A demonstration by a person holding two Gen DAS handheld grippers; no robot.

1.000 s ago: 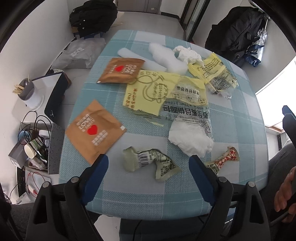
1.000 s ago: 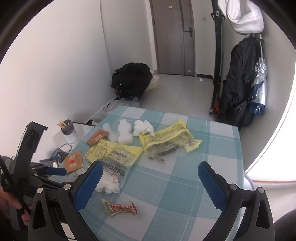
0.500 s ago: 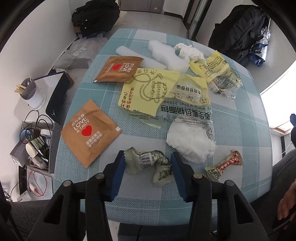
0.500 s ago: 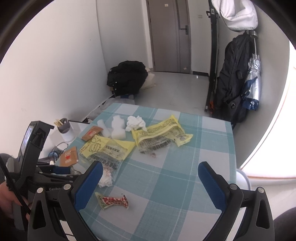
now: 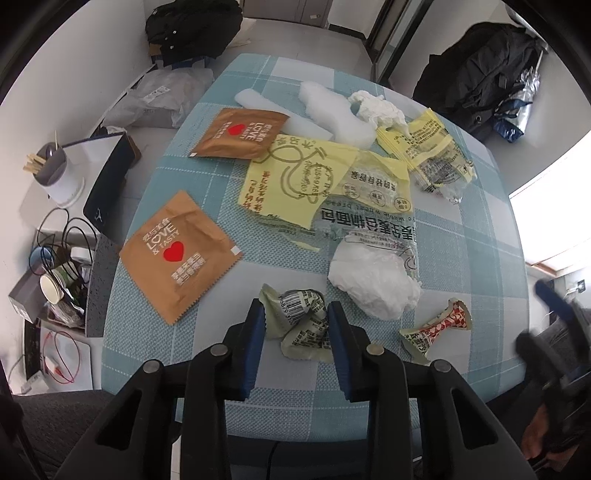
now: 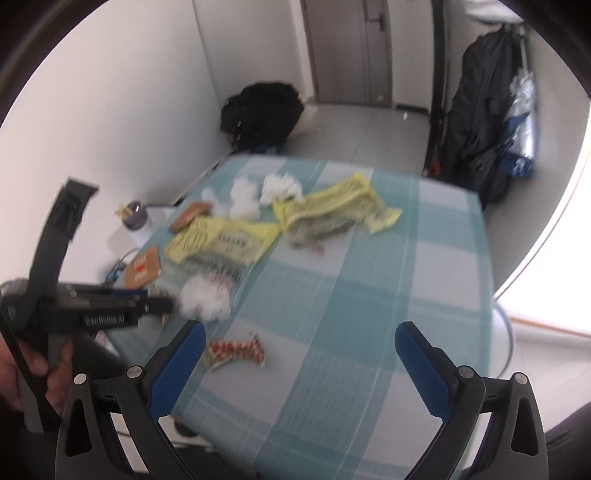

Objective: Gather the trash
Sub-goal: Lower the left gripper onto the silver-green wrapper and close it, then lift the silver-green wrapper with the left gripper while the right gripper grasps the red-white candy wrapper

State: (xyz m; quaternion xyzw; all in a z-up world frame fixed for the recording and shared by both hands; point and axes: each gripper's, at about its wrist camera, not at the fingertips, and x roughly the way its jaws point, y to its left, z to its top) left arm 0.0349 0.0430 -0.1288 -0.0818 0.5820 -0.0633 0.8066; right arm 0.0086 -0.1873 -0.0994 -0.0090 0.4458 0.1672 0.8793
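Note:
Trash lies on a blue checked table. My left gripper is shut on a crumpled green barcode wrapper at the near edge. Beside it lie a white crumpled tissue, a red-patterned wrapper, two brown "LOVE & TASTY" packets, yellow bags and white foam pieces. My right gripper is open and empty, above the near table edge, with the red-patterned wrapper just beyond its left finger. The left gripper also shows blurred in the right wrist view.
A low side table at left holds a toothpick holder, a dark tablet, cables and cups. Black bags sit on the floor by the wall. A coat and umbrella hang at the right, near a door.
My left gripper has closed from wide open onto the green barcode wrapper. My right gripper has moved closer to the table and the red-patterned wrapper, still open.

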